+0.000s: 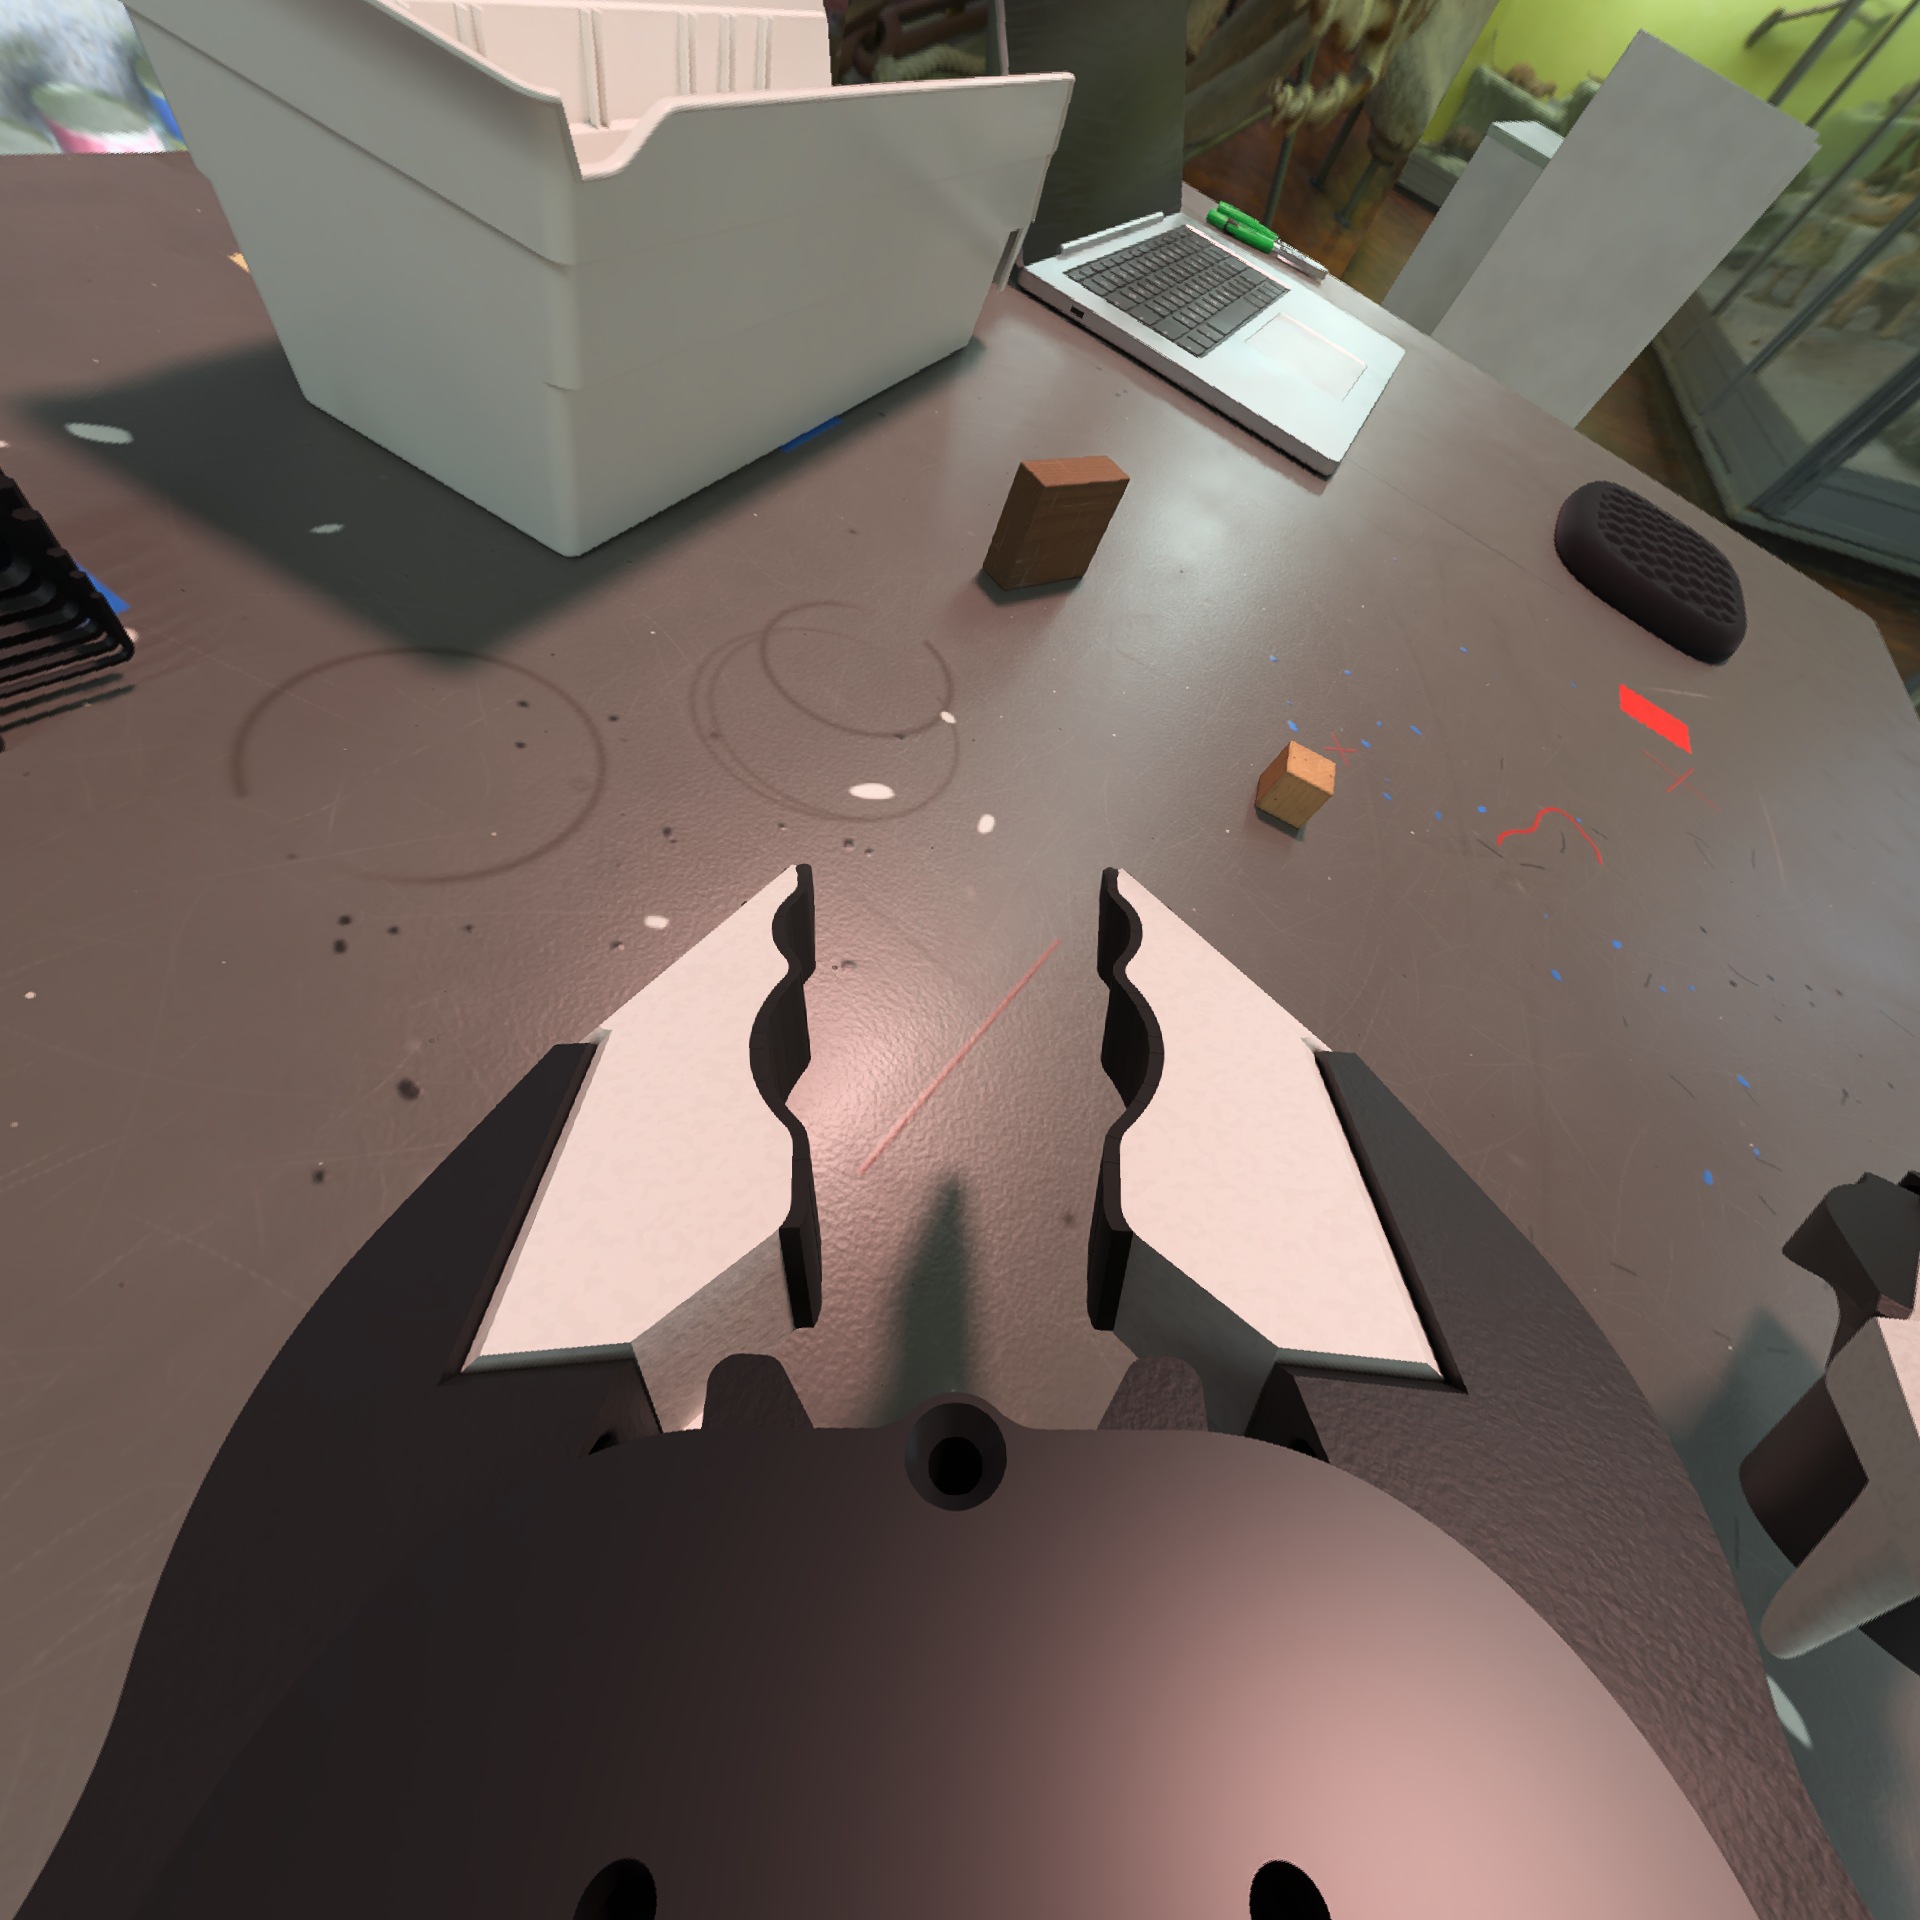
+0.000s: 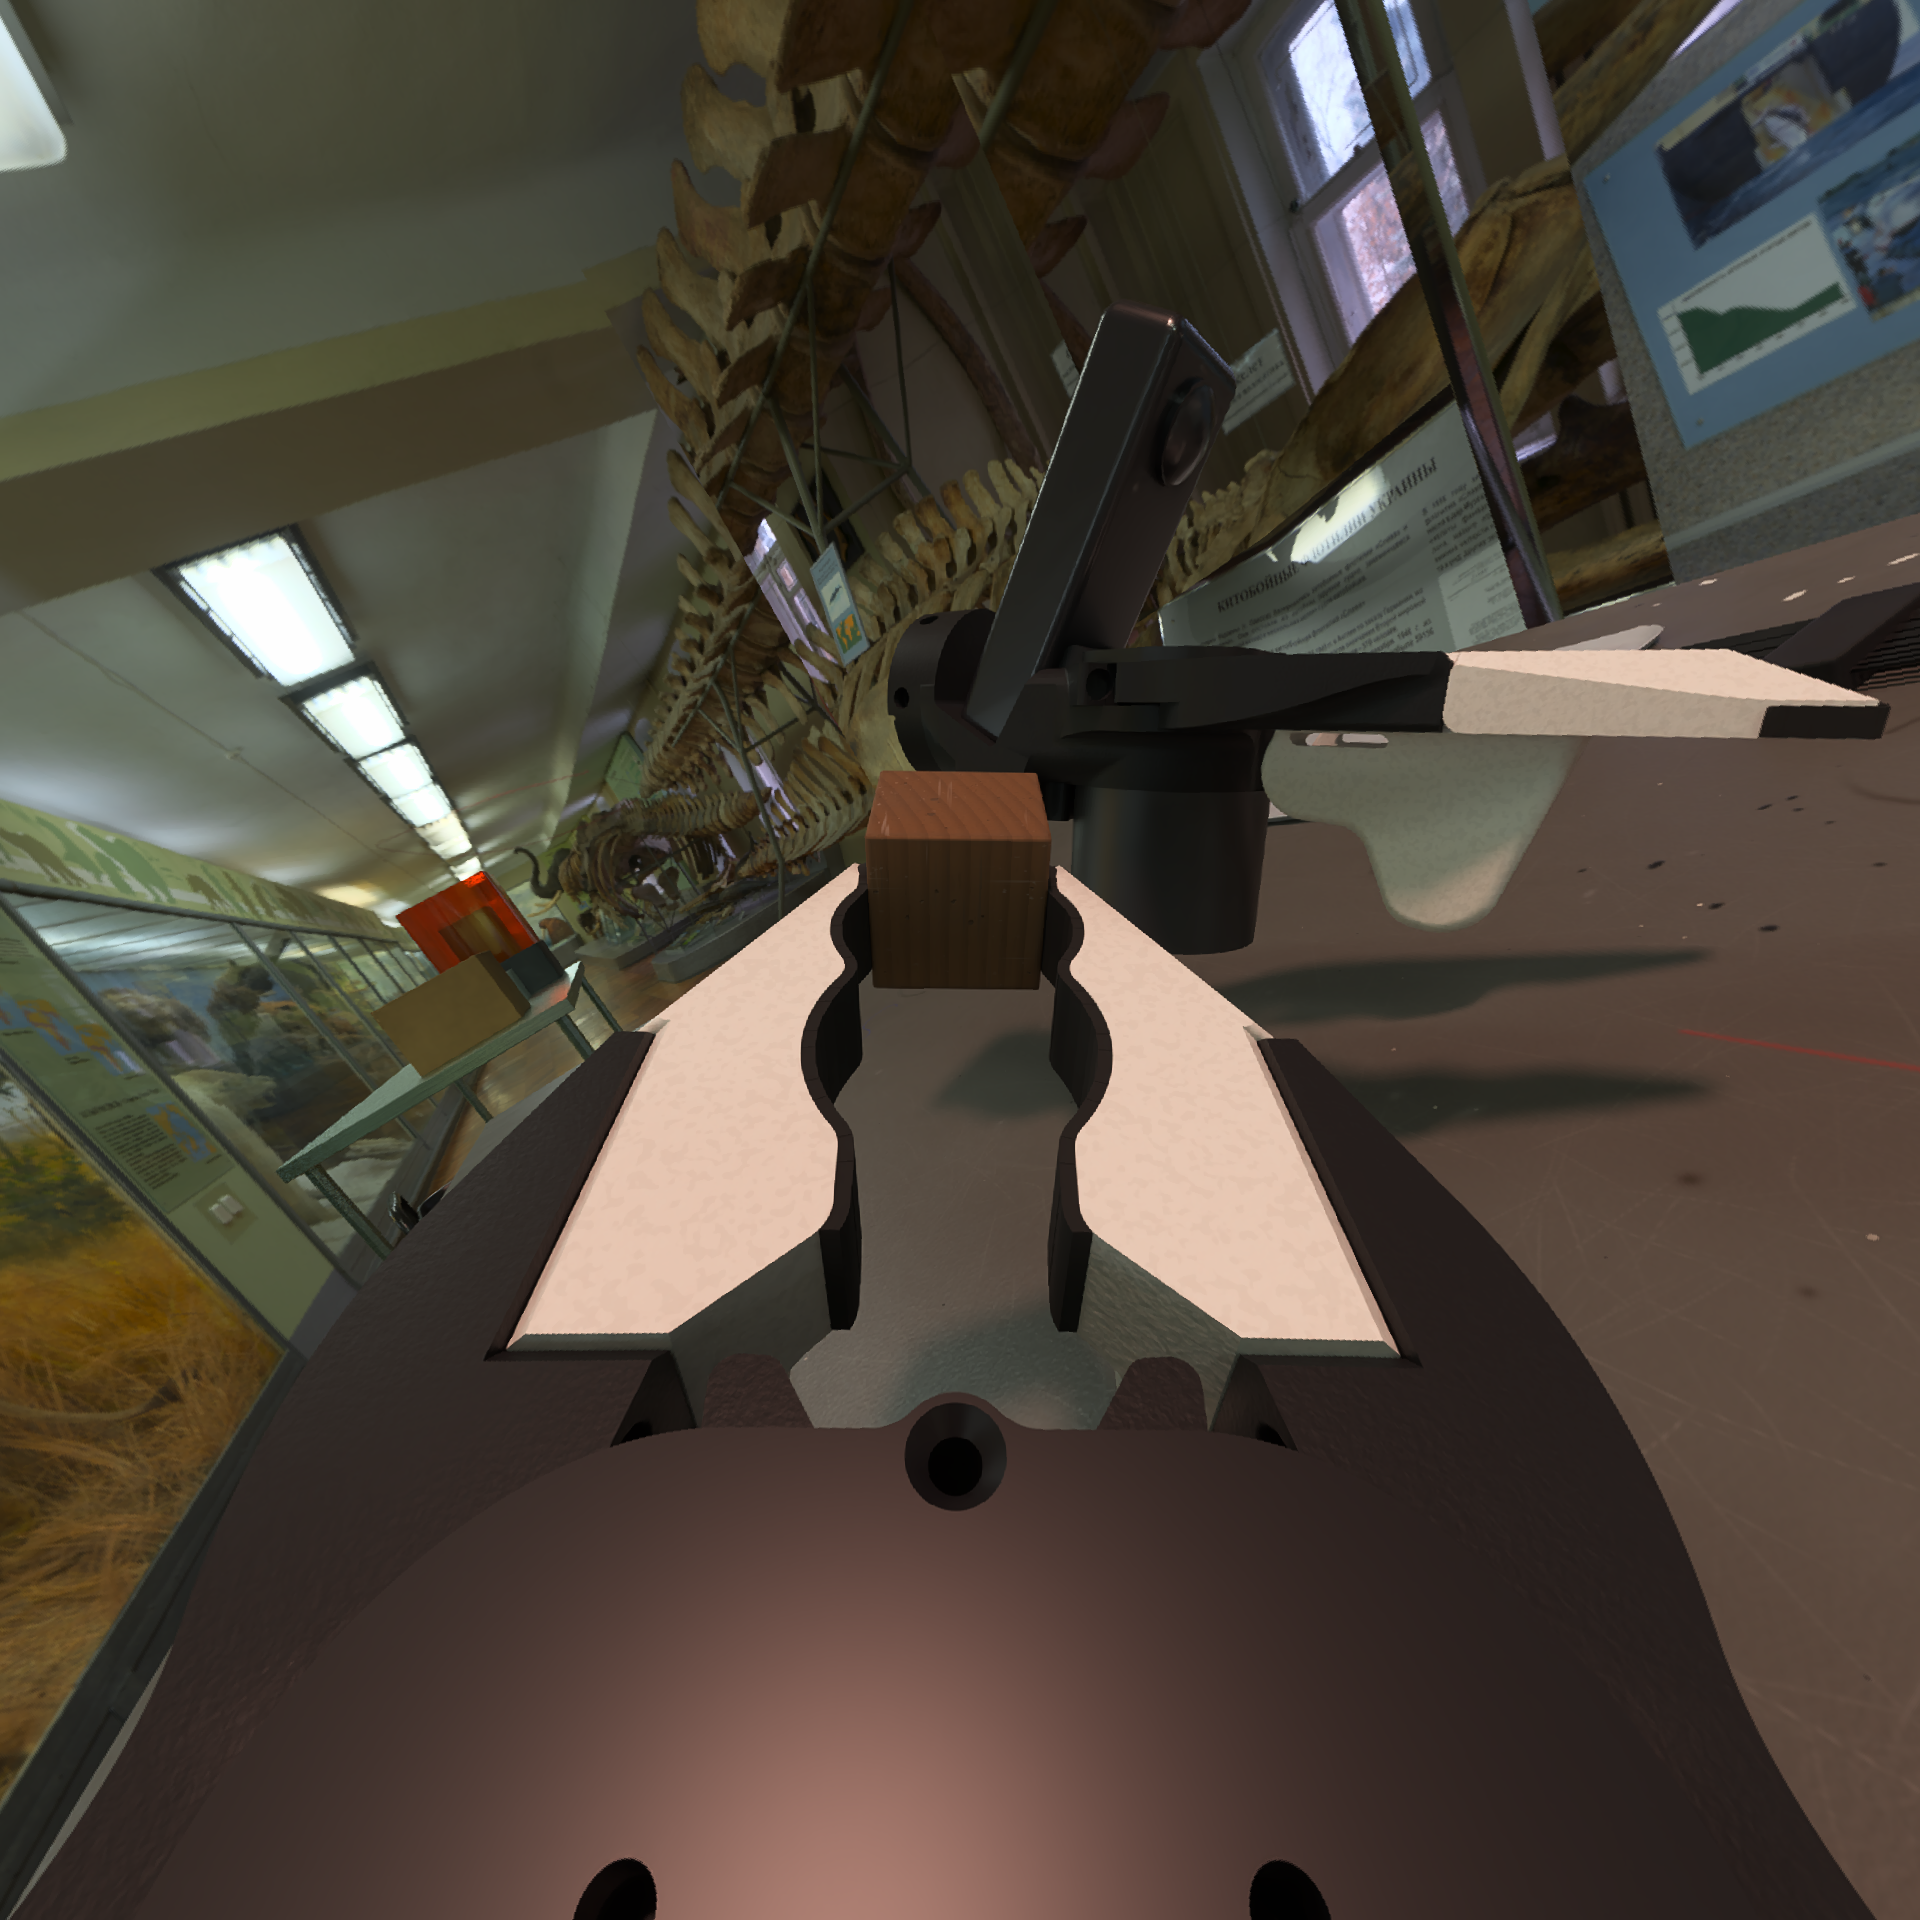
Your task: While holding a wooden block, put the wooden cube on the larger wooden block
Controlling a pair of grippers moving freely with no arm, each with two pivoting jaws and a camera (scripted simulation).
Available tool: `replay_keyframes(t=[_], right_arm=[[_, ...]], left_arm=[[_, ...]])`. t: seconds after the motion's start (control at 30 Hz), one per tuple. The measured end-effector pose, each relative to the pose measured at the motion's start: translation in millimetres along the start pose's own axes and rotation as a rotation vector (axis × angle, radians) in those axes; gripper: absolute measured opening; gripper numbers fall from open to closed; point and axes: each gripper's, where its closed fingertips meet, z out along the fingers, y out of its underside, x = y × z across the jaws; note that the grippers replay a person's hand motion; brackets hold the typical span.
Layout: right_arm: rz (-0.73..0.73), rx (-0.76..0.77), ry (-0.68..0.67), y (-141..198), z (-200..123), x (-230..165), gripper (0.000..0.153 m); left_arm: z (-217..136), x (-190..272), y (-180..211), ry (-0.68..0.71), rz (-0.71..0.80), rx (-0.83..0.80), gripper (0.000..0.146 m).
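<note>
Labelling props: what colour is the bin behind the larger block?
White bin, plain; clearest in the left wrist view.

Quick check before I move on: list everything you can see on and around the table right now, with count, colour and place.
larger block: one, dark brown, mid table, near the bin's right corner.
cube: one, light tan, nearer and right of the larger block.
held block: one, brown, between the right tongs' tips.
bin: one, white, far left.
laptop: one, silver, open, far right.
markers: green, beyond the laptop; count unclear.
speaker: one, black, right edge.
rack: one, black, left edge.
table: one, grey-brown, marked.
left tongs: open, above bare table.
right tongs: shut on the held block.
</note>
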Motion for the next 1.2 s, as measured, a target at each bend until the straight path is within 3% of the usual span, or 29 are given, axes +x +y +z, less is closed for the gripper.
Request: replay_keyframes(t=[1.2], right_arm=[[0.010,0.002,-0.007,-0.8,-0.4,0.2,0.032]], left_arm=[[1.1,-5.3,3.1,-0.007,-0.011,-0.015,0.055]])
